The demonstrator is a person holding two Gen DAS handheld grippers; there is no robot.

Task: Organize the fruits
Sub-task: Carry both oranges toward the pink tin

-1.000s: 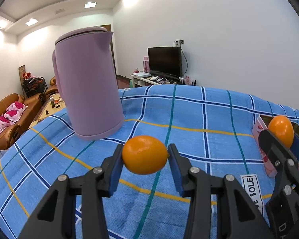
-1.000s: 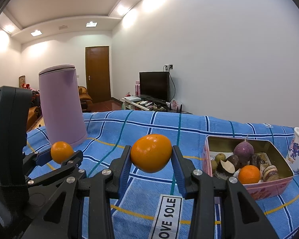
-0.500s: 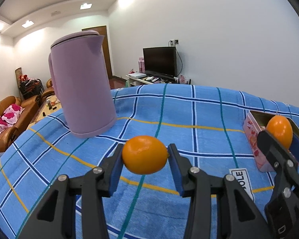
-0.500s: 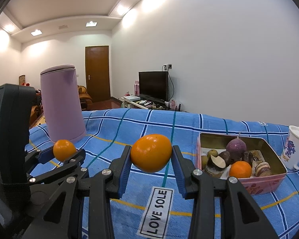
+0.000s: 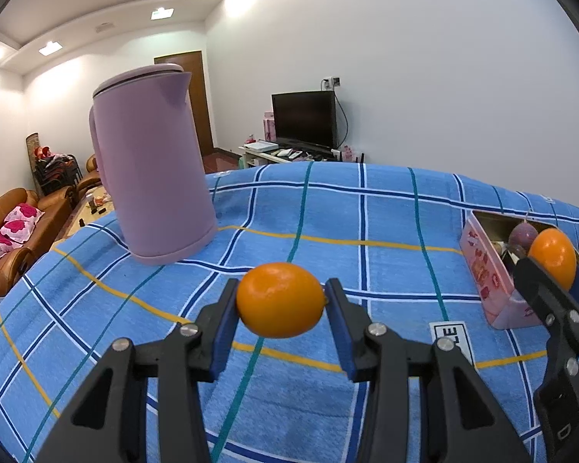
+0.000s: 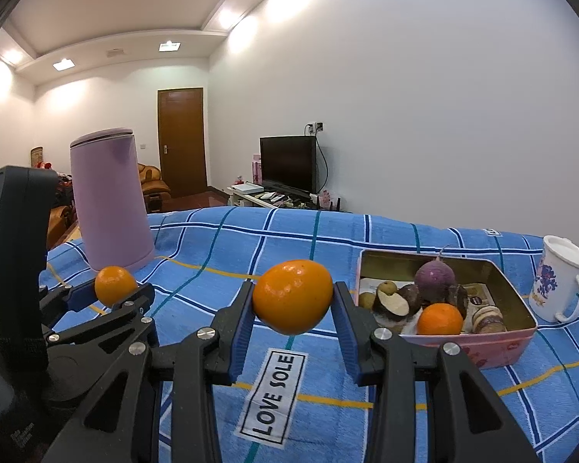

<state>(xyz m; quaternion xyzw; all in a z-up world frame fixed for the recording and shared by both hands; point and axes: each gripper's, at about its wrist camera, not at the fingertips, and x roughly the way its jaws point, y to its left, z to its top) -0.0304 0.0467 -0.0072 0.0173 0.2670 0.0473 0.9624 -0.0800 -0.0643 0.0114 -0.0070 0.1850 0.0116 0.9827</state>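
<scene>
Tongs first: your left tongs [image 5: 281, 301] grip one orange [image 5: 280, 300], your right tongs [image 6: 292, 297] grip a second orange [image 6: 292, 296], both held above the blue checked cloth [image 6: 220, 247]. A third orange [image 6: 439, 319] sits in the pink tin [image 6: 497, 351] among purple and brown produce, partly hidden, hard to identify. One lilac kettle [image 6: 110, 200], one mug [image 6: 559, 277]. Living room behind: TV, door, sofa.

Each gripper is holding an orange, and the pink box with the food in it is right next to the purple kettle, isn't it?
Not quite. The left gripper and right gripper do each hold an orange, but the pink box sits next to the white mug, far across the blue cloth from the purple kettle. The right wrist view shows it.
</scene>
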